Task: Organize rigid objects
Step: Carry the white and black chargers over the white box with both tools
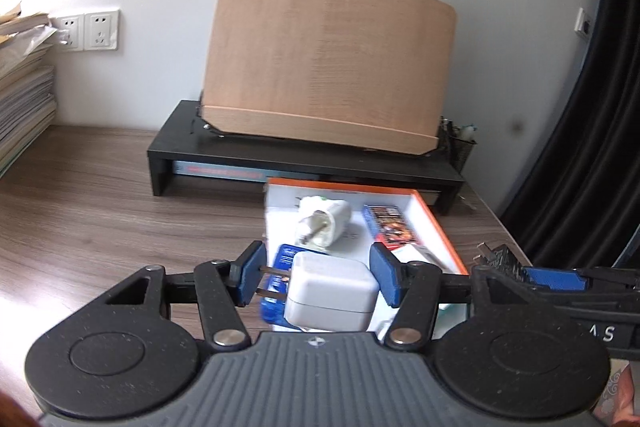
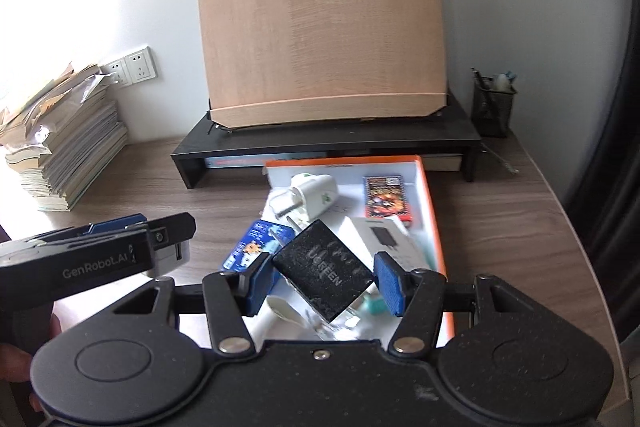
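Note:
My left gripper [image 1: 316,277] is shut on a white plug adapter [image 1: 330,293], its two prongs pointing left, above the front left of an orange-rimmed white box [image 1: 442,227]. My right gripper [image 2: 326,281] is shut on a black UGREEN charger [image 2: 324,269], held tilted over the same box [image 2: 434,211]. In the box lie a white round plug [image 2: 314,197], a small red card pack [image 2: 386,197], a white carton [image 2: 390,237] and a blue packet [image 2: 256,245] at its left edge. The right gripper with the black charger shows at the right of the left wrist view [image 1: 504,259].
A black monitor riser [image 2: 328,143] with a leaning wooden board [image 2: 320,47] stands behind the box. A stack of books and papers [image 2: 68,147] sits at the left by wall sockets [image 2: 130,67]. A mesh pen holder [image 2: 492,107] stands at the back right. The desk's right edge [image 2: 576,239] is close.

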The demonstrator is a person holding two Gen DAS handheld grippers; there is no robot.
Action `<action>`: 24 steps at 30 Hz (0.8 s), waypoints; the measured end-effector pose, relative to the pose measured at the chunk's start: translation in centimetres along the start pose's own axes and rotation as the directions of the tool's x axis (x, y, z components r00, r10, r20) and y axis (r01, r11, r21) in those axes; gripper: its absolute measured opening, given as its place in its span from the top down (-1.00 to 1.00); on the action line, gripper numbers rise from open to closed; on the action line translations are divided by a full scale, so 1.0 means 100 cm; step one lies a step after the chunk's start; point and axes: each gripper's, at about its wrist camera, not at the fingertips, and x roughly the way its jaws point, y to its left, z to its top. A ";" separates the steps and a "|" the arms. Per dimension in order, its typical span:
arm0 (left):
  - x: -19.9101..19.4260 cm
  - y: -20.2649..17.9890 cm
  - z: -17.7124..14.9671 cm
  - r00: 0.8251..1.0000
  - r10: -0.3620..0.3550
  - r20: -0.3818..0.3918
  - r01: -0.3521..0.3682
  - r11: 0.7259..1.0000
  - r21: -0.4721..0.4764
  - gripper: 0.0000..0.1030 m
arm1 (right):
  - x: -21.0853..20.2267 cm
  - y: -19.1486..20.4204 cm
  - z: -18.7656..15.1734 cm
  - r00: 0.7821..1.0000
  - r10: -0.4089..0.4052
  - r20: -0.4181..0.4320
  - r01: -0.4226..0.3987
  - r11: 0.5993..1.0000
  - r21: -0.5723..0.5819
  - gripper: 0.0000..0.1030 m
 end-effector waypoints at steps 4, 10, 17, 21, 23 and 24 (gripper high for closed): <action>-0.005 -0.021 -0.006 1.000 -0.014 0.009 0.014 1.000 0.011 -0.12 | -0.015 -0.016 -0.008 1.000 -0.005 0.011 0.004 1.000 0.006 -0.31; -0.007 -0.039 -0.015 1.000 -0.010 0.010 0.010 1.000 0.017 -0.12 | -0.029 -0.032 -0.017 1.000 -0.001 0.019 0.001 1.000 0.013 -0.31; -0.009 -0.044 -0.021 1.000 0.015 0.010 -0.015 1.000 -0.003 -0.12 | -0.036 -0.043 -0.021 1.000 0.013 0.021 -0.013 1.000 0.016 -0.31; -0.011 -0.048 -0.022 0.999 0.033 0.017 -0.032 0.999 -0.009 -0.12 | -0.036 -0.046 -0.022 0.999 0.024 0.023 -0.024 1.000 0.019 -0.31; -0.012 -0.049 -0.023 0.999 0.037 0.020 -0.037 0.999 -0.013 -0.12 | -0.037 -0.048 -0.022 0.999 0.030 0.025 -0.030 0.999 0.017 -0.31; -0.012 -0.050 -0.023 0.999 0.041 0.022 -0.041 0.999 -0.013 -0.12 | -0.037 -0.048 -0.022 0.999 0.034 0.026 -0.034 0.999 0.016 -0.31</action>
